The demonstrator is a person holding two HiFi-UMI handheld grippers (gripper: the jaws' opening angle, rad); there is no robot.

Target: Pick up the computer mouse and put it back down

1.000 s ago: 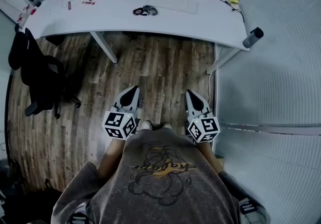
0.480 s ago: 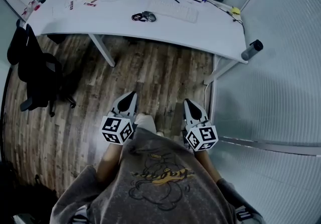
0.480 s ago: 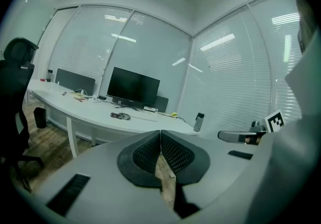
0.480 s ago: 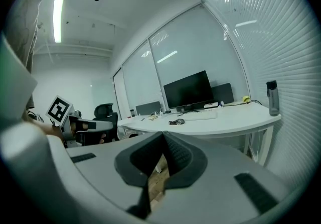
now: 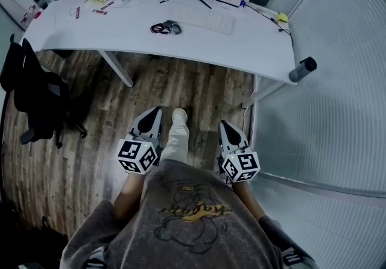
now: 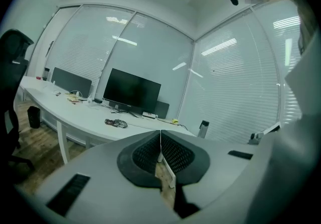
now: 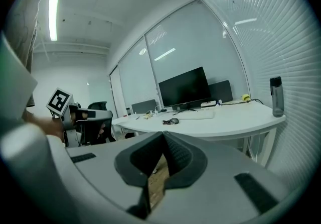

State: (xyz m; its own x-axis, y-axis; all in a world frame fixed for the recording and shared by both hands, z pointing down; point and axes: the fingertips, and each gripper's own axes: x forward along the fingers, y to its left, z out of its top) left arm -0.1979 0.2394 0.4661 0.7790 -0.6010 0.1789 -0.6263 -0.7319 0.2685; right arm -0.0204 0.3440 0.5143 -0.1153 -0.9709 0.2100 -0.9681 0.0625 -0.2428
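Closest in, the left claw (image 5: 155,111) and the right claw (image 5: 224,124) sit low in front of the person's body above the wooden plank floor (image 5: 199,84). Each has its jaws pressed together on nothing, as the left gripper view (image 6: 160,133) and right gripper view (image 7: 163,136) both show. Neither is near the curved white desk (image 5: 259,50). The small dark grey computer mouse (image 5: 174,28) lies well ahead, about midway between the desk's near and far edges. A loose coil of black cable (image 5: 157,28) touches its left side, and a flat white keyboard (image 5: 208,20) is just to its right. The step in hand looks like the approach. To do it well, I would walk up square to the near edge, choose one claw, and spread its jaws before reaching over the desk. It should come down across the mouse's two long sides, clear of the cable loops. The lift should be modest, since the cable may drag, and the mouse should go down flat.
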